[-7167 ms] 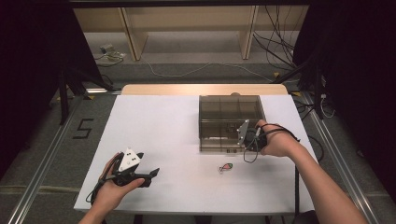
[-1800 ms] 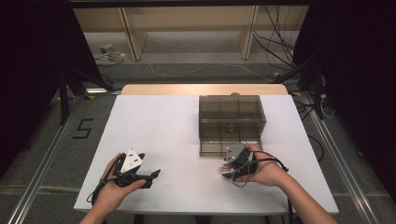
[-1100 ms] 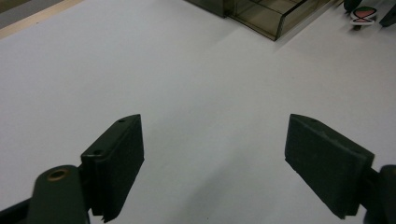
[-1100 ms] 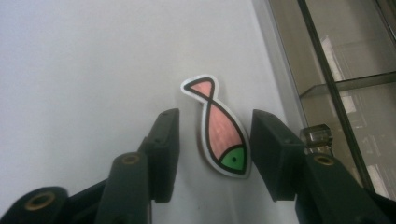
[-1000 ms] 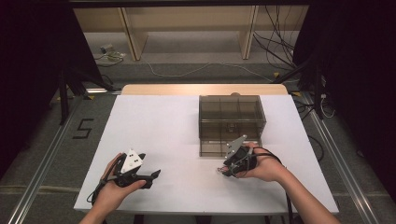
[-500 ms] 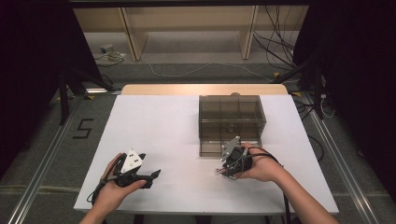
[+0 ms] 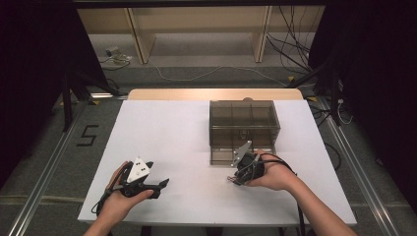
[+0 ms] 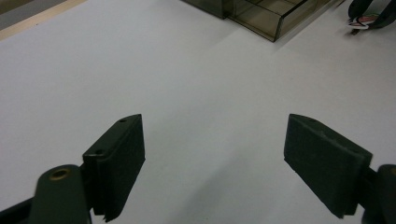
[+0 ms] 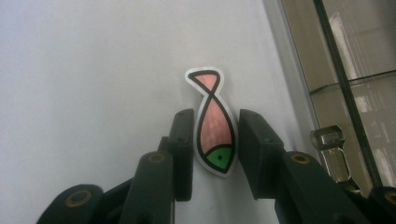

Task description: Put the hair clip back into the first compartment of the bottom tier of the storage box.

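Flatly, glossy fish-shaped sticker [image 9: 213, 122] between closing right gripper [image 9: 215, 145] jaws, barely untouched; left gripper [image 8: 229, 154] agape.

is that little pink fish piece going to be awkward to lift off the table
Probably a bit. The fish piece lies flat and thin on the table, so the right claw gets little edge to pinch. Its glossy face may slip. It looks light and shouldn't roll.

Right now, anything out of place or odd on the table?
Nothing damaged or spilled. One stray: a small pink fish-shaped sticker with a green head lies on the white table, outside the smoky transparent plastic compartment box. The right claw straddles it, closing in.
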Demonstrator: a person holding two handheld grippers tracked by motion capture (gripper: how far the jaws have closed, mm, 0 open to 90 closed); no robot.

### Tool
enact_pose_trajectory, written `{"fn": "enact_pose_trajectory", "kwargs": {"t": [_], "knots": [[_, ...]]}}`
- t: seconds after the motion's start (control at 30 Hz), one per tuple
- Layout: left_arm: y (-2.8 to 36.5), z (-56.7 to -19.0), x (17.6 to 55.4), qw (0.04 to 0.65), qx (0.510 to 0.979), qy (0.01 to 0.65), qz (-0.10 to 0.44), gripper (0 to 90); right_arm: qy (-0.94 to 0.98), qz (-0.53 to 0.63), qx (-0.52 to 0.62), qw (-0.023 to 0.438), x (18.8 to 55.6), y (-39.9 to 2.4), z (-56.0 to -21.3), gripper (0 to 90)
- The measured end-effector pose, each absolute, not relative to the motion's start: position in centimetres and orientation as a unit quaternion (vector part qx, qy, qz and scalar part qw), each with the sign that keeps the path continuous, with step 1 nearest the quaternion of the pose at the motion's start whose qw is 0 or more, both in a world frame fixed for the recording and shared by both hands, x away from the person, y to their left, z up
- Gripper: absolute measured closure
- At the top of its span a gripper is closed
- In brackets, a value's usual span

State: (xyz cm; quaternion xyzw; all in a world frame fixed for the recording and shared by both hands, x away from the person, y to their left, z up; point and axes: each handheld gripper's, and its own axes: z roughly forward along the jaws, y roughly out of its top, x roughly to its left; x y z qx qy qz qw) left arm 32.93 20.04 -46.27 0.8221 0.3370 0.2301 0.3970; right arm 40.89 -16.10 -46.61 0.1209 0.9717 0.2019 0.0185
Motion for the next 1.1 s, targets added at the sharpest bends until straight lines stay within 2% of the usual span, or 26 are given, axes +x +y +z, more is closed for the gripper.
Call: {"fn": "enact_pose_trajectory", "kwargs": {"t": [1.1], "knots": [[20.1,-46.2,32.8,0.398,0.822,0.336,0.231,20.5,0.959,0.249,0.131,0.029,40.8,-16.8,-45.0,67.7]]}}
